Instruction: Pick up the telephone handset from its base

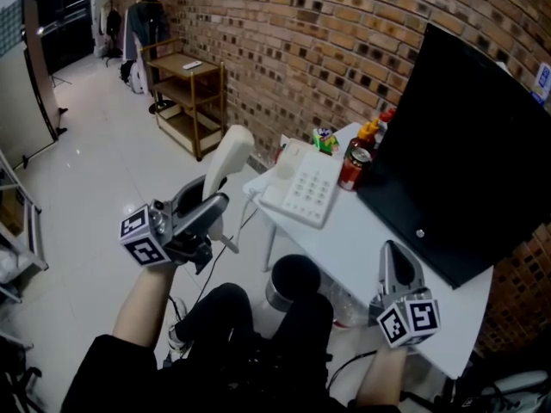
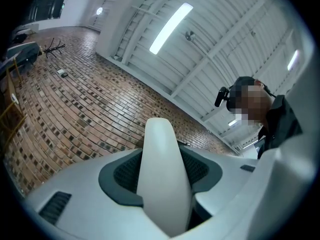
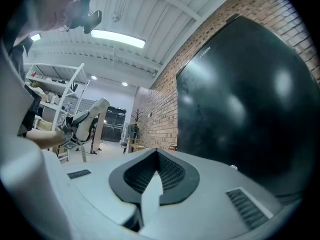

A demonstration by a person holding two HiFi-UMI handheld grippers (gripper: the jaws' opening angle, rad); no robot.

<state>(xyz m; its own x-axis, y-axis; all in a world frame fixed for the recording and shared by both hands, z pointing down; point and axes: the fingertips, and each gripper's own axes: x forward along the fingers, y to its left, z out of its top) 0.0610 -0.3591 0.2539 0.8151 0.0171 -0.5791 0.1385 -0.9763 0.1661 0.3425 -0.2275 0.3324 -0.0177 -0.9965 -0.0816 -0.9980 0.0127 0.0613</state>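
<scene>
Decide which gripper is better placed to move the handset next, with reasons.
Left. The left gripper clamps the handset, lifted clear of the base; the right gripper is shut and empty at the table edge.

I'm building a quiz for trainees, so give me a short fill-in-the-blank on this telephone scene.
1. The left tongs are shut on the ___ handset.
2. The telephone base sits on the table, next to a ___ wall.
3. The right tongs hold ___.

Missing words: white; brick; nothing.
</scene>
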